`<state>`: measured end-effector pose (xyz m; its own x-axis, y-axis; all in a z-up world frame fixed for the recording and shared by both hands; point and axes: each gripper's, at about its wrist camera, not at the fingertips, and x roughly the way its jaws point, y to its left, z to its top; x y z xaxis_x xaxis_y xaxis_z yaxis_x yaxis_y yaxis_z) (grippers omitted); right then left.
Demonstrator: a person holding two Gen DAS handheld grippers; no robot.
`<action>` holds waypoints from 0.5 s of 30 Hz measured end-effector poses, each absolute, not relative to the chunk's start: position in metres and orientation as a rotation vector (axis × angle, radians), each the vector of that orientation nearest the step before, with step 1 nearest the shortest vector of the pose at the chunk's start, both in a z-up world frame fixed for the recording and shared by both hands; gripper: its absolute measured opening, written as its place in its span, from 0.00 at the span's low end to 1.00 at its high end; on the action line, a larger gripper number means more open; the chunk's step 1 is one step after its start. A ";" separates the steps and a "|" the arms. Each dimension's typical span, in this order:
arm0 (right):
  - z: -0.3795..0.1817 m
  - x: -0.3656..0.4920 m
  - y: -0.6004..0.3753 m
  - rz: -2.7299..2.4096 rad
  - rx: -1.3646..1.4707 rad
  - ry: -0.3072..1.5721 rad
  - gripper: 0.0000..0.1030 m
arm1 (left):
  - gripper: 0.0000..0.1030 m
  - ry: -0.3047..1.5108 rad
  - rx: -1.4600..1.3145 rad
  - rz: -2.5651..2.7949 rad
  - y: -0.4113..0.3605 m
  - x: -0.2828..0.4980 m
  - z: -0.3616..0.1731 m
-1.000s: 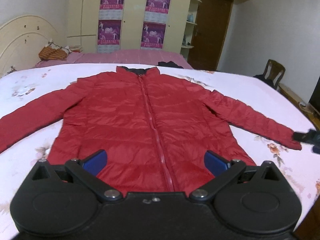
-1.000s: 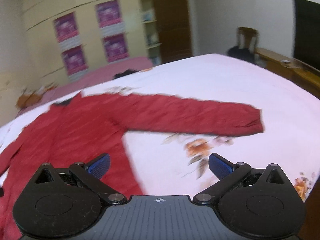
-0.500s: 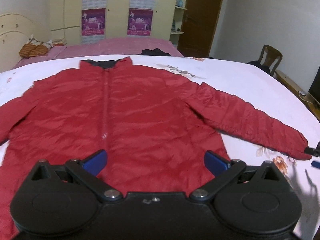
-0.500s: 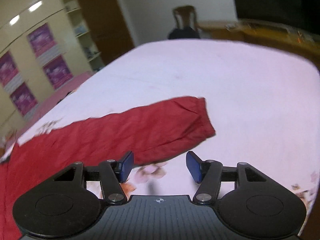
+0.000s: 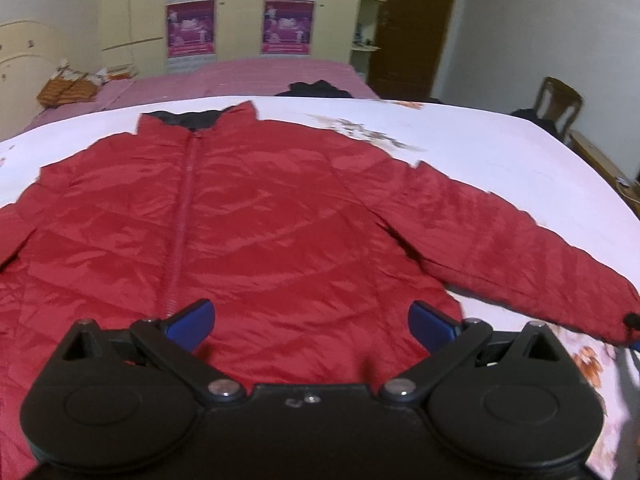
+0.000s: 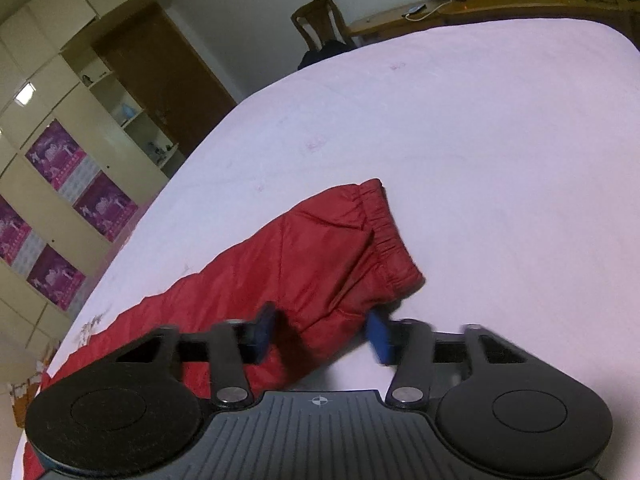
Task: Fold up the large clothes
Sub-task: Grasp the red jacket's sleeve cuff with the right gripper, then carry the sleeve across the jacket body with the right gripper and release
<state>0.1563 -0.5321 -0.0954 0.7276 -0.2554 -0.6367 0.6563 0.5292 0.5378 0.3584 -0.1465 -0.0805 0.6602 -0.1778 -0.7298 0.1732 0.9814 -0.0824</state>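
Red padded jacket (image 5: 280, 232) spread flat, front up and zipped, on the bed (image 5: 500, 148) with the white flowered sheet, collar toward the far side. Left tool (image 5: 310, 318) above the hem, blue pads (image 5: 192, 318) spread wide, holding nothing. Right tool (image 6: 320, 332) low at the sleeve (image 6: 340, 256) near its cuff, half open, one pad on each side of the fabric, not pinching.

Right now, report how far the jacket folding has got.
Done: the red jacket lies spread flat and zipped on the bed, sleeves out. In hand: the right gripper straddles the sleeve near its cuff, jaws apart, not yet closed. The left gripper hovers open over the hem. Left: every fold; none shows yet.
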 end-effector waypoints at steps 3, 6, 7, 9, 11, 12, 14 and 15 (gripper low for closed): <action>-0.089 0.168 -0.536 -0.579 0.813 0.531 0.17 | 1.00 0.824 -0.033 -0.165 -0.132 0.363 -0.076; -0.073 0.191 -0.528 -0.557 0.712 0.507 0.11 | 0.99 0.809 -0.053 -0.118 -0.112 0.362 -0.071; -0.067 0.200 -0.524 -0.535 0.689 0.500 0.11 | 0.98 0.802 -0.056 -0.100 -0.105 0.361 -0.069; -0.054 0.223 -0.508 -0.473 0.635 0.494 0.11 | 0.98 0.792 -0.063 -0.063 -0.087 0.358 -0.067; -0.040 0.243 -0.483 -0.387 0.572 0.483 0.11 | 0.97 0.795 -0.067 -0.028 -0.071 0.357 -0.066; -0.032 0.254 -0.466 -0.333 0.542 0.481 0.10 | 0.96 0.799 -0.073 -0.018 -0.062 0.357 -0.066; -0.022 0.273 -0.431 -0.231 0.490 0.488 0.07 | 0.94 0.801 -0.089 0.005 -0.045 0.358 -0.065; -0.018 0.283 -0.410 -0.167 0.467 0.504 0.07 | 0.94 0.801 -0.104 0.014 -0.035 0.358 -0.066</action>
